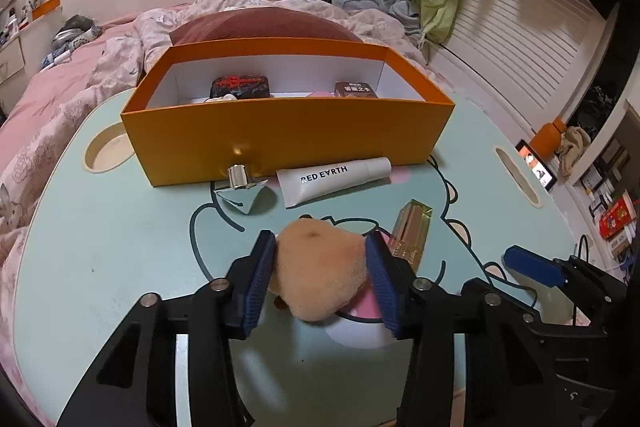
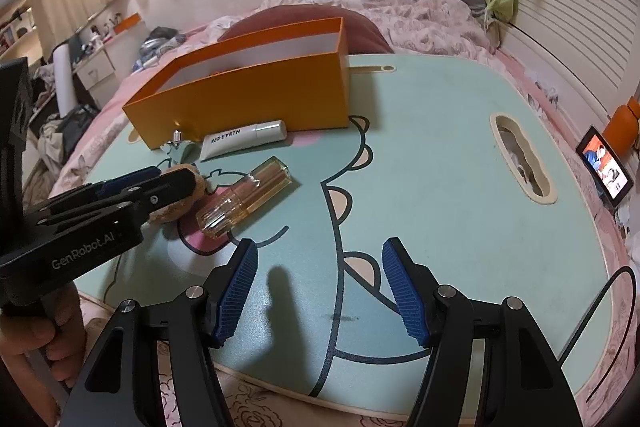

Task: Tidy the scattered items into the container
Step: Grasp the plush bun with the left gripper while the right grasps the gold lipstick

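The left gripper (image 1: 320,259) has its fingers clamped on the plush toy (image 1: 320,267), at 6 o'clock from the orange box (image 1: 280,131), while the right gripper (image 2: 320,291) fingers stand apart over the counter (image 2: 440,167).

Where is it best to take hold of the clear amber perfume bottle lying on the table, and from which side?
Probably grip the clear amber perfume bottle across its long flat sides at mid-body, from above. It lies flat on the table, and the right hand-held gripper is open nearby.
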Demonstrator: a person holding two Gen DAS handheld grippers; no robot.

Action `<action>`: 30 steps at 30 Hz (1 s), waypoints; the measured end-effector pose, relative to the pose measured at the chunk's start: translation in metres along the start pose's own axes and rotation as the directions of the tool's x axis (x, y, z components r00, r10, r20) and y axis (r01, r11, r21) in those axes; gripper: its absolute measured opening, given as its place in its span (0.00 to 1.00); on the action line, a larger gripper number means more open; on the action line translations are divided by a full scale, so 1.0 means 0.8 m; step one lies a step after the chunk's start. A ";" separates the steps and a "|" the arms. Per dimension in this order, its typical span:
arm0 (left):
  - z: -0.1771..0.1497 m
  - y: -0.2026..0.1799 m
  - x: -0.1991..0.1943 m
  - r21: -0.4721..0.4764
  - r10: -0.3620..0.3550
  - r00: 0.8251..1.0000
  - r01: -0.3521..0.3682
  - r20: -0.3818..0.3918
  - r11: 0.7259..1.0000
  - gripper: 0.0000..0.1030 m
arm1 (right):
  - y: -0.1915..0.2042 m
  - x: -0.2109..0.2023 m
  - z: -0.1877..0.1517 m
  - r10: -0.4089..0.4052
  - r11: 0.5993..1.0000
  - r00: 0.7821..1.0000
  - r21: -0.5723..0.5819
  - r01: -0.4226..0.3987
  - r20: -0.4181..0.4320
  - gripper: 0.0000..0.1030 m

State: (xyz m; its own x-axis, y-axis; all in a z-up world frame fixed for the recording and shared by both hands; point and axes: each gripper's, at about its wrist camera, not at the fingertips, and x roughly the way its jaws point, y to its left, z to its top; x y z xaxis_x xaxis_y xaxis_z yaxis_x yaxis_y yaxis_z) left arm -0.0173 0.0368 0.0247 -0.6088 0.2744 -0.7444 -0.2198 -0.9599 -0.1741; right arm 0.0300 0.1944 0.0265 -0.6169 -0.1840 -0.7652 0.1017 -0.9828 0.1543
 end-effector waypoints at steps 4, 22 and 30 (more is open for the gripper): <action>-0.002 0.006 -0.012 -0.017 -0.004 1.000 0.005 0.027 1.000 0.44 | -0.001 0.001 0.001 0.001 1.000 1.000 0.002 -0.001 -0.001 0.63; -0.016 0.055 -0.107 -0.081 0.002 0.985 0.013 0.172 0.997 0.44 | 0.012 0.015 0.014 0.013 0.999 0.999 -0.032 -0.014 -0.051 0.70; -0.020 0.061 -0.114 -0.093 -0.011 0.982 0.029 0.186 0.995 0.44 | 0.048 0.031 0.045 0.011 0.997 0.997 -0.075 -0.016 -0.071 0.74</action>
State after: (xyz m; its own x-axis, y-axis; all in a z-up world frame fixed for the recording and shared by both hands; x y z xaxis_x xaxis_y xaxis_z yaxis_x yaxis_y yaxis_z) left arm 0.0397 -0.0360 0.0741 -0.7379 0.2907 -0.6091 -0.1656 -0.9529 -0.2542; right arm -0.0093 0.1530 0.0361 -0.5591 -0.1957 -0.8057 0.1700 -0.9782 0.1196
